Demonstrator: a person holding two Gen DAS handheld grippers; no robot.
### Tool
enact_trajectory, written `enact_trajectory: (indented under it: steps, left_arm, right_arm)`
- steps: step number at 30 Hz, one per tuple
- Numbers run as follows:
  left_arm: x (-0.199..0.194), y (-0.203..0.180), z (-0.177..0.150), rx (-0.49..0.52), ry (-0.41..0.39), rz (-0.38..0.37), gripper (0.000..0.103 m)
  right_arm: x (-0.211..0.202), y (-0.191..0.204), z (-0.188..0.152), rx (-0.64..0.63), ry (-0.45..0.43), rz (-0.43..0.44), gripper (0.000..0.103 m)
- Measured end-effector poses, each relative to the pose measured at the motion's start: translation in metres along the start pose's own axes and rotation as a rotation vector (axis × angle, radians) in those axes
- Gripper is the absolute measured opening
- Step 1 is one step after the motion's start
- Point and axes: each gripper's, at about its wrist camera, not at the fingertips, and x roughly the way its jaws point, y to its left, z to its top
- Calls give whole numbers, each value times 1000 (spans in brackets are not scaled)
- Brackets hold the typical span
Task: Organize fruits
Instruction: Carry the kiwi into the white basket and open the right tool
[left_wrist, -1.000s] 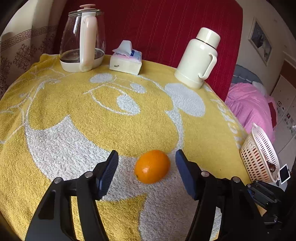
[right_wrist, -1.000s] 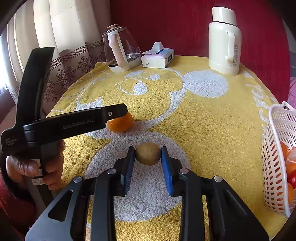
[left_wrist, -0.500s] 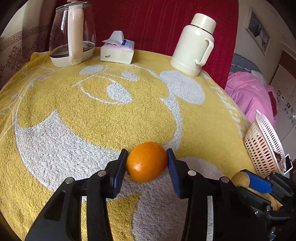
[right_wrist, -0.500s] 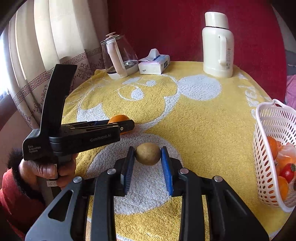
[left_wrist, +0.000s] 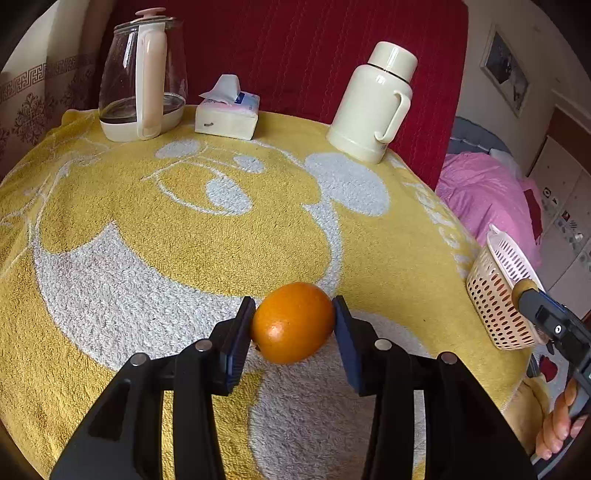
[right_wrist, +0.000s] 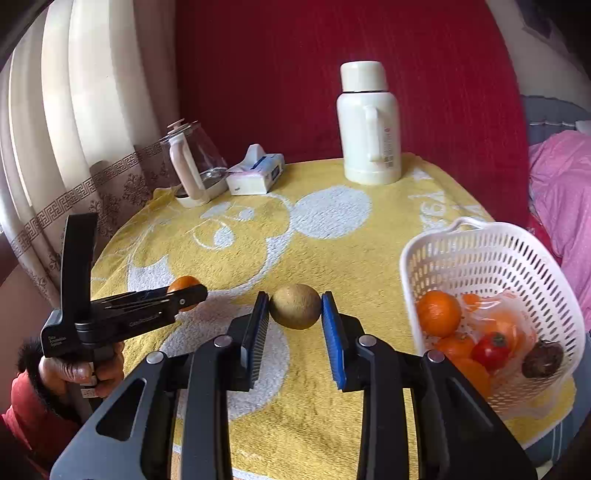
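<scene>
Orange (left_wrist: 293, 322) clamped in left gripper (left_wrist: 293, 325) over yellow towel (left_wrist: 184, 240); right gripper (right_wrist: 294, 308) clamps brown fruit (right_wrist: 294, 305) beside white basket (right_wrist: 480, 236) holding oranges and a tomato.

Left gripper (left_wrist: 293, 325) clamps round glossy orange fruit (left_wrist: 293, 322) over yellow towel (left_wrist: 184, 236); white perforated basket (left_wrist: 496, 295) far right, contents unclear.

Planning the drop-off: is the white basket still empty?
No. In the right wrist view the white basket already holds several oranges, a tomato and a dark brown fruit.
</scene>
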Motion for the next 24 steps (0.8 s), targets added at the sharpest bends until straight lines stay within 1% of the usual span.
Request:
enact_trajectory:
  steps: [6,10,14,20,24]
  left_arm:
    - [-8,-7,2,9,-13,-4,43]
    - [-12,-14,3,23,-21,-7,43]
    - [-14,-25,5,41,-21,-12,43]
    - [-16,-48,11,77,-29,-30,43]
    - [-17,-69,13,112,-34,-49,43]
  right_arm:
    - [-28,-37,1,56,-53,-98,30]
    - [-47,-64,-1,102,-76,-170,30]
    - [-63,-89,-7,150,-95,-224,30]
    - [-72,-113,-22,197,-77,-259,30]
    - [-74,-122,-30,219,-71,-257,30]
